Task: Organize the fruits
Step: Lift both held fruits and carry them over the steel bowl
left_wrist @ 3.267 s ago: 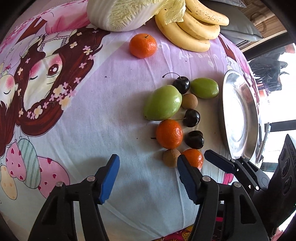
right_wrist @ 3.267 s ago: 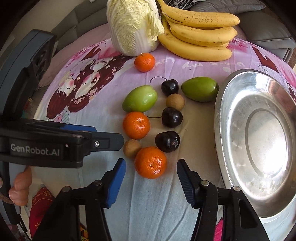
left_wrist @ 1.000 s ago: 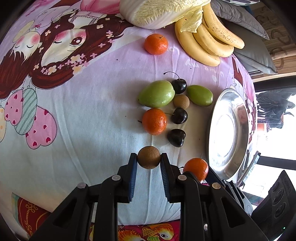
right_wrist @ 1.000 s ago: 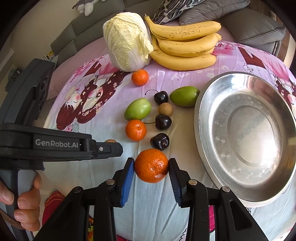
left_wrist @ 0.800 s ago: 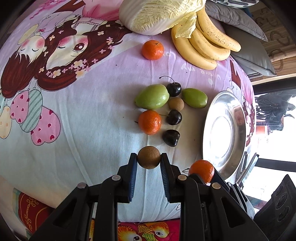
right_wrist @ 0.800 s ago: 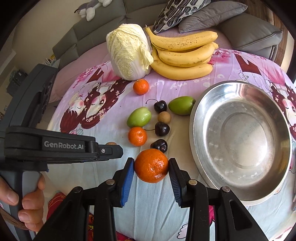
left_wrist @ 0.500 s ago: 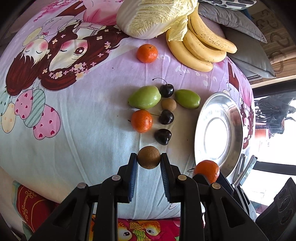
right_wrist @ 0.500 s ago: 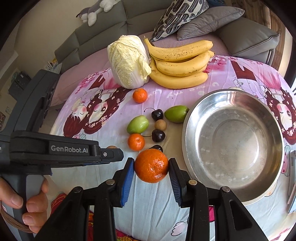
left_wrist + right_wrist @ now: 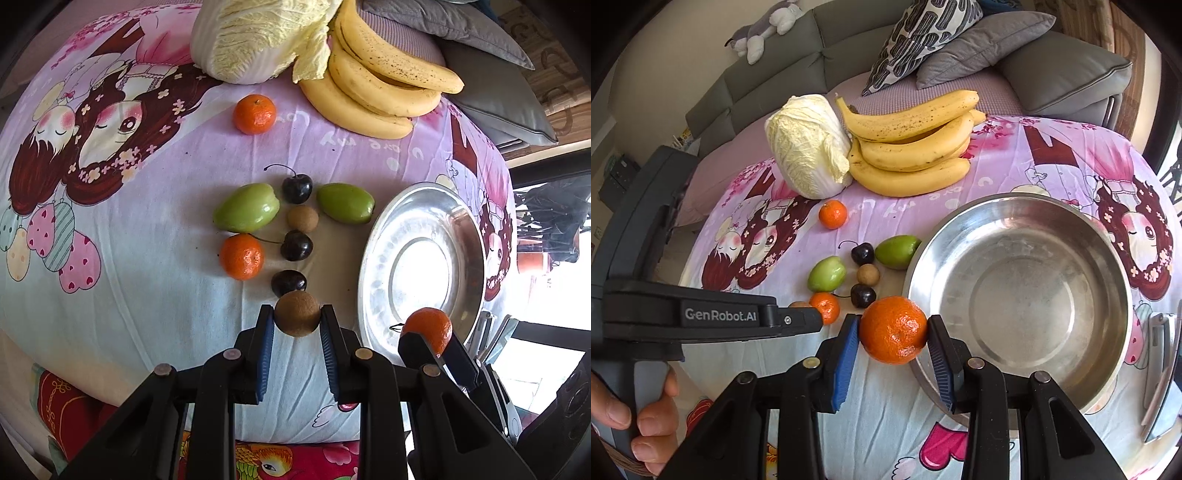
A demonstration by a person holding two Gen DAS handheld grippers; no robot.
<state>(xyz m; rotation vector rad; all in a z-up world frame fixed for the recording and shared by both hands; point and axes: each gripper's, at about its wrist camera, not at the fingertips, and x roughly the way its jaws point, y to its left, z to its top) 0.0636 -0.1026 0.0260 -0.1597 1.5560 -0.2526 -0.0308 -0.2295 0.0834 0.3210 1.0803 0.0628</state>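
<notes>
The left gripper (image 9: 297,320) pinches a small brown fruit (image 9: 297,313), perhaps a longan, above the tablecloth (image 9: 147,288); the right gripper (image 9: 893,334) clamps a tangerine (image 9: 893,329) beside the steel bowl's (image 9: 1115,258) near rim

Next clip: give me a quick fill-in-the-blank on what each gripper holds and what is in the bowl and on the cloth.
1. The right gripper is shut on a ____, held near the steel bowl's rim.
2. The left gripper grips a small round ____-coloured fruit.
3. The number of fruits lying in the steel bowl is ____.
4. The bananas lie beside a pale ____ at the far end of the cloth.

Missing words: tangerine; brown; zero; cabbage
</notes>
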